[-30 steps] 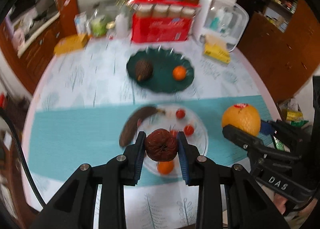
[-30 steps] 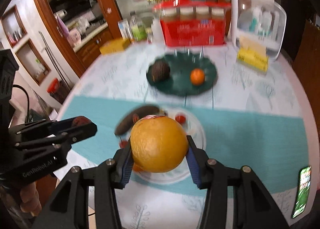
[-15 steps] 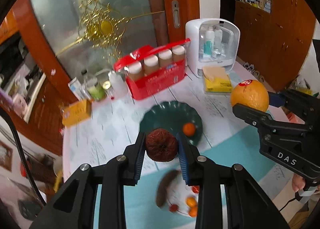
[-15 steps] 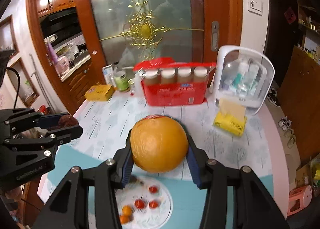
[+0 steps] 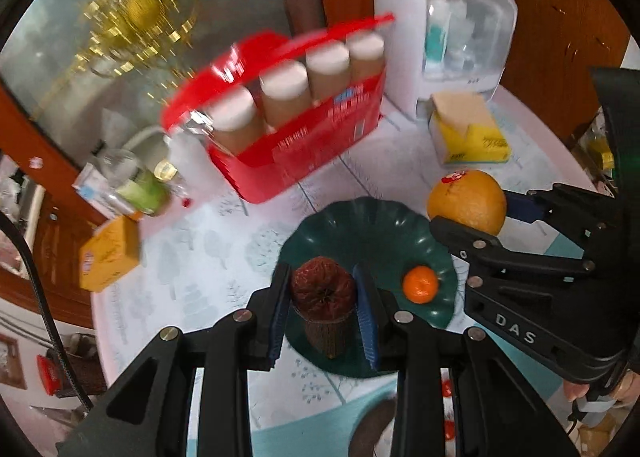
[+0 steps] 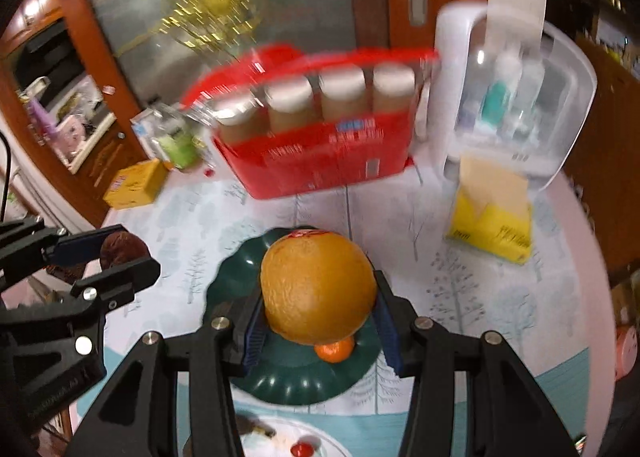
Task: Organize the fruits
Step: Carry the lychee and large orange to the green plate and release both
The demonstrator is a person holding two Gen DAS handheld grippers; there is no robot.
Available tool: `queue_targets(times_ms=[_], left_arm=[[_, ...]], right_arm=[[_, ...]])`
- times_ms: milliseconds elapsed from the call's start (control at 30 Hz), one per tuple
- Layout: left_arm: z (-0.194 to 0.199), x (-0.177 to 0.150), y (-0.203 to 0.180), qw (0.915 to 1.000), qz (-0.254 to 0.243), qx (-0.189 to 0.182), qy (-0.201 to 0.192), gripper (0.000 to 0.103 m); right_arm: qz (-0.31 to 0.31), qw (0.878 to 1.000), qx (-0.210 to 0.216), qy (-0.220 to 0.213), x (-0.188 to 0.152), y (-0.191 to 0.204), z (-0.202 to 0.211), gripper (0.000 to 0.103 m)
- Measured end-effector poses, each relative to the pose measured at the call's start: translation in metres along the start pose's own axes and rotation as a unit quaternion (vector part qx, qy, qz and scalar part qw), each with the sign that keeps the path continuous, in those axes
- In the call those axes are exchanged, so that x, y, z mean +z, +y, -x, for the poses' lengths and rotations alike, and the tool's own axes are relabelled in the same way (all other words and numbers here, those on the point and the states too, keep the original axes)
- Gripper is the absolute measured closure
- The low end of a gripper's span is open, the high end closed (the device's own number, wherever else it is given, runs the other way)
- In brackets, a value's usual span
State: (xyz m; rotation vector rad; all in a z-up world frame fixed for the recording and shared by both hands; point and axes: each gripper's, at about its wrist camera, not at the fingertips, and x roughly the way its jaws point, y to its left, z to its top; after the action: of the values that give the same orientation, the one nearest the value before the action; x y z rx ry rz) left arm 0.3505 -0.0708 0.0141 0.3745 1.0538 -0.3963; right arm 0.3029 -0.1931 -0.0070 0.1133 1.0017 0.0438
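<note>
My left gripper (image 5: 323, 297) is shut on a dark red wrinkled fruit (image 5: 322, 290), held above the dark green plate (image 5: 360, 225). On that plate lie a small orange (image 5: 420, 283) and a dark brown scaly fruit (image 5: 329, 334) under my fingers. My right gripper (image 6: 318, 311) is shut on a large orange with a red sticker (image 6: 318, 289), over the same plate (image 6: 232, 277). The large orange also shows in the left wrist view (image 5: 466, 206). The left gripper also shows in the right wrist view (image 6: 120, 257).
A red box of jars (image 5: 296, 125), a white cosmetics case (image 5: 452, 29), a yellow tissue pack (image 5: 468, 133), a yellow box (image 5: 108, 253) and bottles (image 5: 136, 185) stand behind the plate. A glass plate with cherry tomatoes (image 6: 300, 445) and a dark banana (image 5: 372, 433) lie nearer, on a teal mat.
Both grippers have moved forward and lower toward the green plate, each still holding its fruit. The red box and white case now loom closer.
</note>
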Motion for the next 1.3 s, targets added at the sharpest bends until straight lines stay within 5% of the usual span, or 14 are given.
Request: queue_targets(times_ms=[433,833,933,1100,1300], left_arm=[[-0.16,-0.009,0.016,0.9965,0.021,-0.047,0.066,0.073],[-0.198,-0.021,0.02,0.9956,0.031,-0.046,0.075,0.073],[-0.198,-0.022,0.024,0.9954,0.037,-0.038,0.08,0.063],[-0.194,-0.027,0.039,0.9946,0.056,-0.041,0.078,0.034],[-0.175,-0.035,0.038,0.9969,0.043,-0.021,0.062,0.023]], right_arm=[[-0.037,0.995,-0.028,0.084,-0.015,-0.009,-0.134,0.055],[-0.021,0.994,-0.034,0.101,-0.022,-0.009,-0.172,0.053],[-0.015,0.994,-0.04,0.103,-0.02,-0.006,-0.174,0.053],[-0.023,0.994,-0.026,0.106,-0.02,-0.01,-0.173,0.053],[-0.043,0.995,-0.002,0.095,-0.02,-0.018,-0.157,0.05]])
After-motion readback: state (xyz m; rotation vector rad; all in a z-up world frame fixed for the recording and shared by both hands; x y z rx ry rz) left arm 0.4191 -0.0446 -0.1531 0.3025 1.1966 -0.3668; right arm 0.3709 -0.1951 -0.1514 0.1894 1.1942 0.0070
